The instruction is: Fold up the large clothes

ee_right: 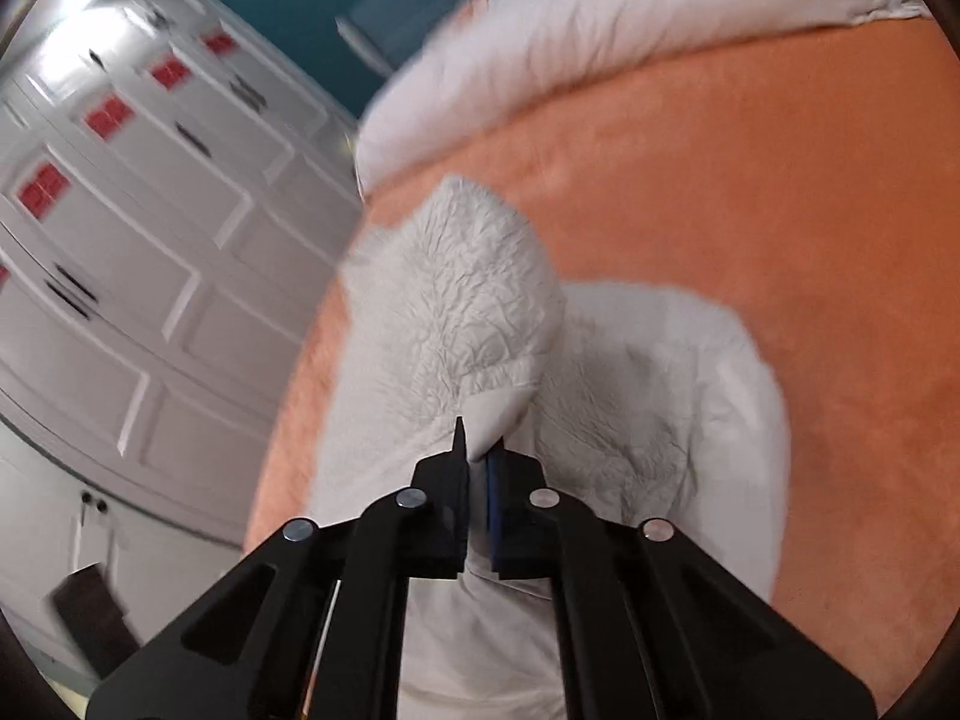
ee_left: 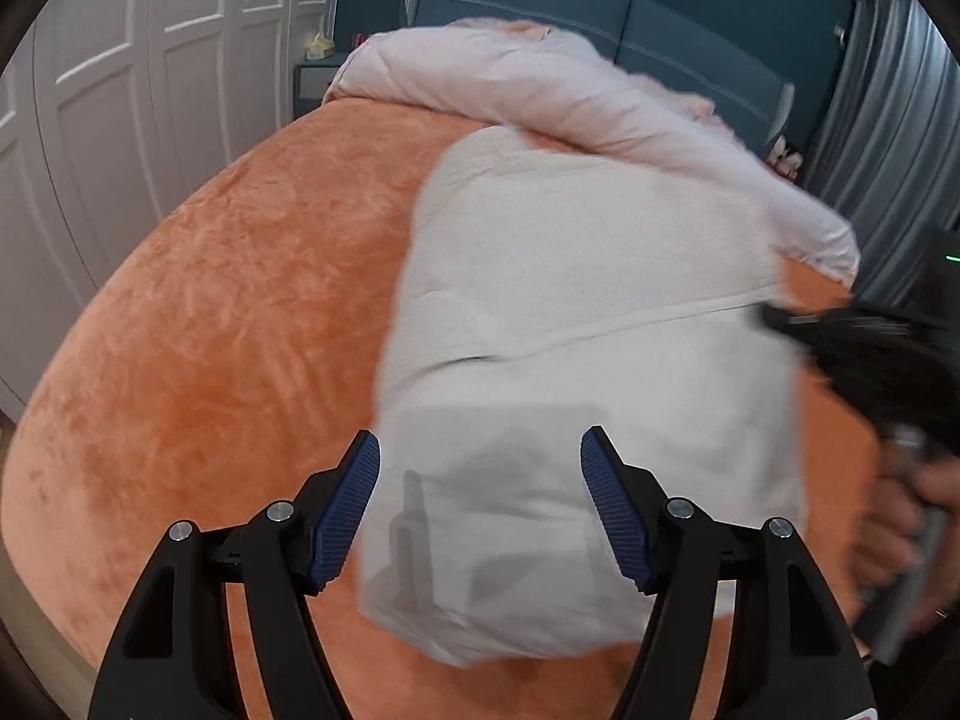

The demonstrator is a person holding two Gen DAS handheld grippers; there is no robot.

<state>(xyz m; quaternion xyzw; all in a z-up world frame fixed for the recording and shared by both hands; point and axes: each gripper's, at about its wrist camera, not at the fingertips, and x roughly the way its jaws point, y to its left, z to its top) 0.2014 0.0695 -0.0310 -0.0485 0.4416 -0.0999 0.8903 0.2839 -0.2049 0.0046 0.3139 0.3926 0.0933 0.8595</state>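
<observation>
A large off-white garment point(ee_left: 576, 312) lies partly folded on the orange bed cover point(ee_left: 228, 312). My left gripper point(ee_left: 480, 504) is open above the garment's near end, holding nothing. The right gripper point(ee_left: 840, 336) shows blurred at the garment's right edge in the left wrist view. In the right wrist view my right gripper point(ee_right: 480, 450) is shut on a fold of the garment point(ee_right: 462, 300) and lifts it, so the wrinkled cloth rises in a peak above the rest.
A pale pink duvet point(ee_left: 540, 90) is bunched at the head of the bed before a blue headboard point(ee_left: 690, 24). White wardrobe doors point(ee_left: 120, 90) stand to the left, grey curtains point(ee_left: 888, 108) to the right. Orange cover point(ee_right: 750, 210) stretches to the right of the garment.
</observation>
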